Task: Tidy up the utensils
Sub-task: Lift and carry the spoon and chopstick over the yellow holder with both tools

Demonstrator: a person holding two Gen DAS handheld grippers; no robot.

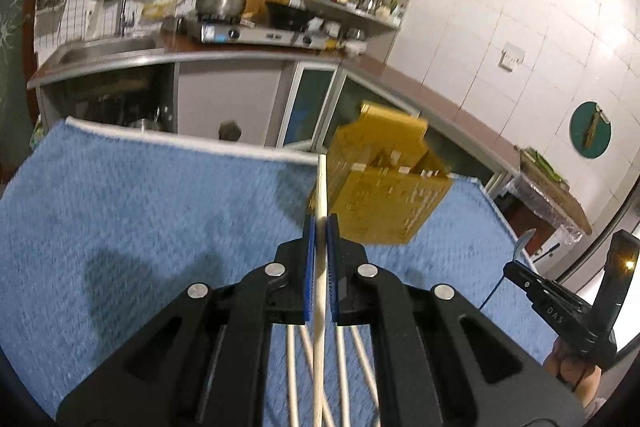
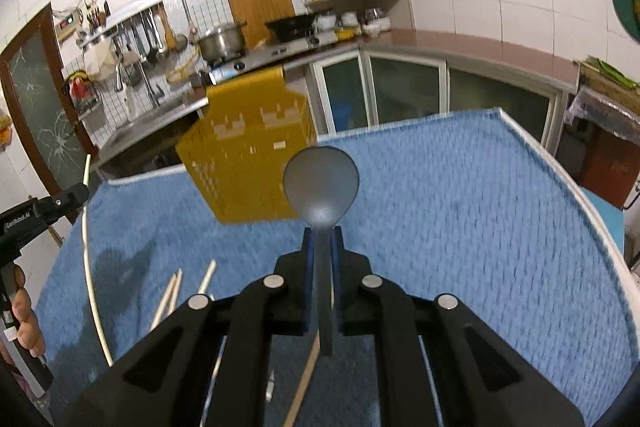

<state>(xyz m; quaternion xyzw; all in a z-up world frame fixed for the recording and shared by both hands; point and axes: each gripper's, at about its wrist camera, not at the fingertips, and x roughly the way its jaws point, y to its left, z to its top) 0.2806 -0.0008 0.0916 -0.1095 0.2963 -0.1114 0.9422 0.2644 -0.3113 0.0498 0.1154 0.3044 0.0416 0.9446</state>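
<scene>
Left wrist view is showing one blue towel (image 1: 140, 211) covering the table, with one yellow perforated utensil holder (image 1: 384, 187) standing on it toward the far edge. The left gripper (image 1: 319, 227) is pinching one pale chopstick (image 1: 321, 187) between its blue pads, the stick pointing up beside the holder. At least four more pale chopsticks (image 1: 294, 367) are lying on the towel beneath it, blurred. Right wrist view is showing the right gripper (image 2: 322, 239) clamping one grey spoon (image 2: 320, 183) by its handle, bowl raised in front of the holder, with three loose chopsticks (image 2: 170, 295) lying at left.
</scene>
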